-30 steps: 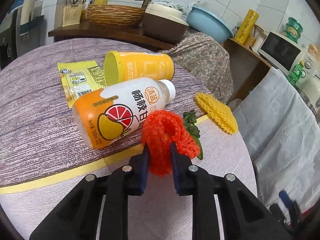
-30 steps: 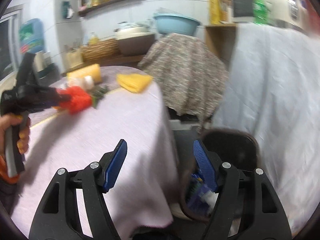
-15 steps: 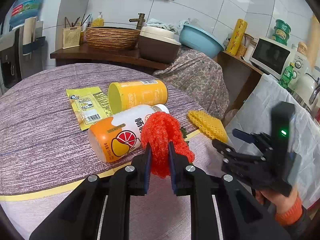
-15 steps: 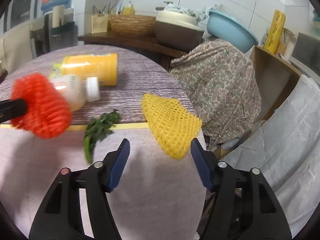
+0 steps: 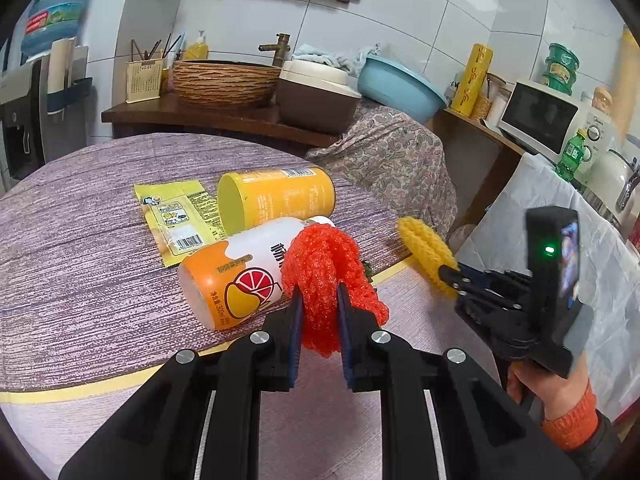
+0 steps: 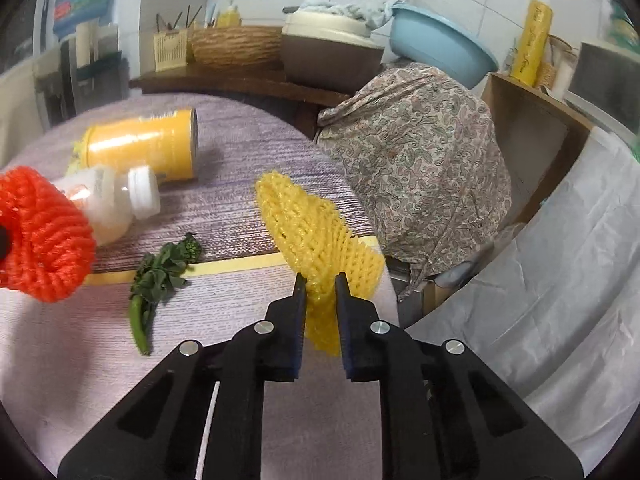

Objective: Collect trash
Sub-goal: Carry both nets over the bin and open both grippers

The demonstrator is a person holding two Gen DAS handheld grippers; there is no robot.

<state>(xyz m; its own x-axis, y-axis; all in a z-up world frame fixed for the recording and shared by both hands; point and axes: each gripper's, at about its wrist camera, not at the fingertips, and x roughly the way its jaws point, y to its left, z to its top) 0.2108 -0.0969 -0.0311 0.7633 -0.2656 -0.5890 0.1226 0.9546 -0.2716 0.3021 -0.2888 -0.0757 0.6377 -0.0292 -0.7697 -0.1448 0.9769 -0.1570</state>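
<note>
My left gripper (image 5: 318, 300): clamped on red net (image 5: 328, 268), lifted for binning.
My right gripper (image 6: 320, 292): jaws just closed, pinching yellow net (image 6: 316, 232) at its near edge.

Bright, even light; fisheye-warped edges

**What stands around my table**

Behind the round table (image 5: 72, 216) I see a dark wooden counter (image 5: 208, 118) along the far wall. On it stands a woven basket (image 5: 226, 82), and to its right a brown pot with a cream lid (image 5: 316, 96). Further right a light blue basin (image 5: 400, 86) rests on something covered with a patterned cloth (image 6: 420, 148). At the far right I see a white microwave (image 5: 540, 120), and near it a white sheet (image 6: 560, 272) hangs down.
</note>
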